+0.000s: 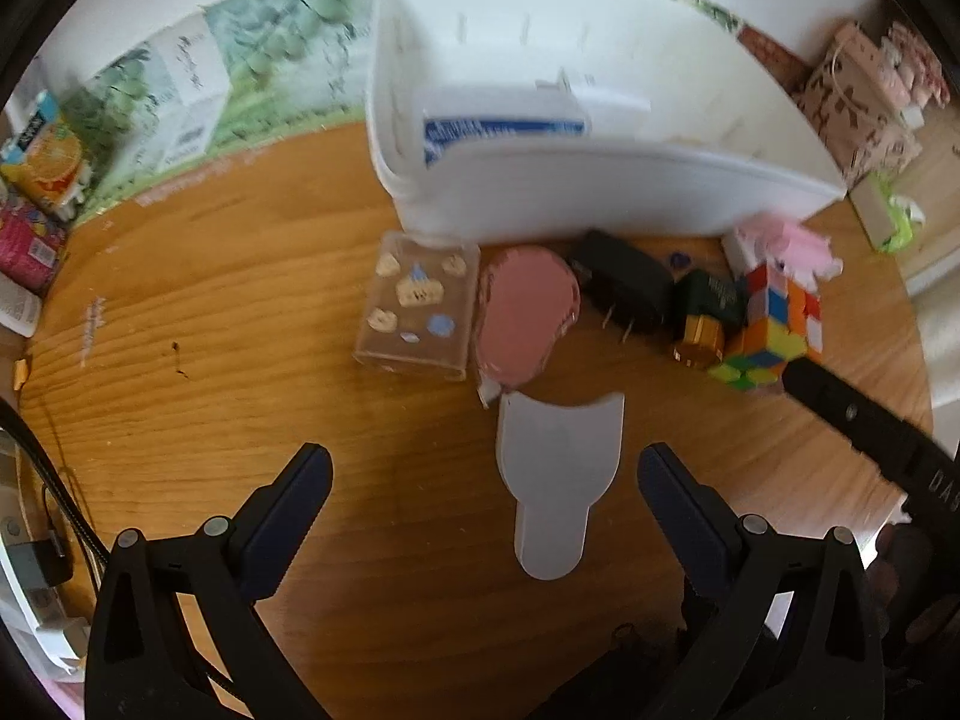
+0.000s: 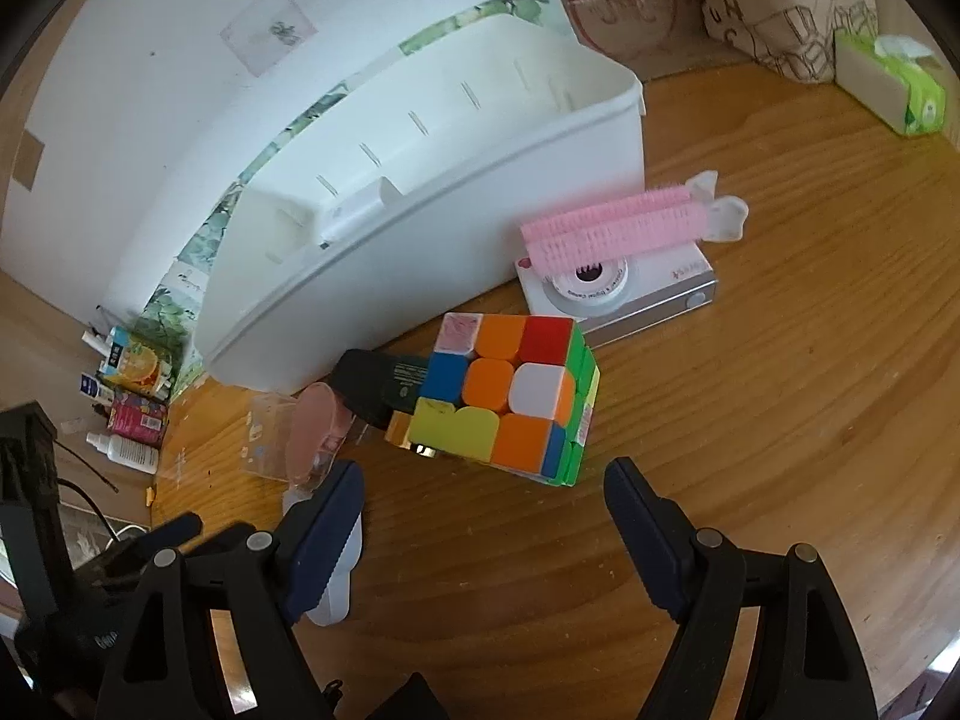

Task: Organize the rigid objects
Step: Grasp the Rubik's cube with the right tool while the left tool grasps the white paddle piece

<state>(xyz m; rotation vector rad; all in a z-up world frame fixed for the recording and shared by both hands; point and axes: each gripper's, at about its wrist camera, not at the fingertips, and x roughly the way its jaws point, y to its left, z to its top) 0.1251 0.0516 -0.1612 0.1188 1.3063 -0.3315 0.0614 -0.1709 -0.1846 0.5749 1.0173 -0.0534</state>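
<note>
A white plastic bin (image 1: 540, 192) (image 2: 420, 228) stands on the round wooden table. In front of it lie a clear sticker-covered box (image 1: 417, 306), a pink oval case (image 1: 525, 315), a black plug adapter (image 1: 624, 285), a dark green bottle with a gold cap (image 1: 708, 315) and a Rubik's cube (image 1: 771, 324) (image 2: 510, 396). A white flat scoop-shaped piece (image 1: 555, 480) lies between the fingers of my open left gripper (image 1: 483, 474). My open right gripper (image 2: 483, 498) hovers just short of the cube. A pink hair roller (image 2: 612, 228) rests on a white toy camera (image 2: 630, 294).
Juice cartons and small bottles (image 2: 132, 396) stand at the table's left edge by the wall. A patterned paper bag (image 2: 780, 0) and a green tissue pack (image 2: 900, 84) sit at the back right. Cables and a power strip (image 1: 42, 588) lie off the table's left.
</note>
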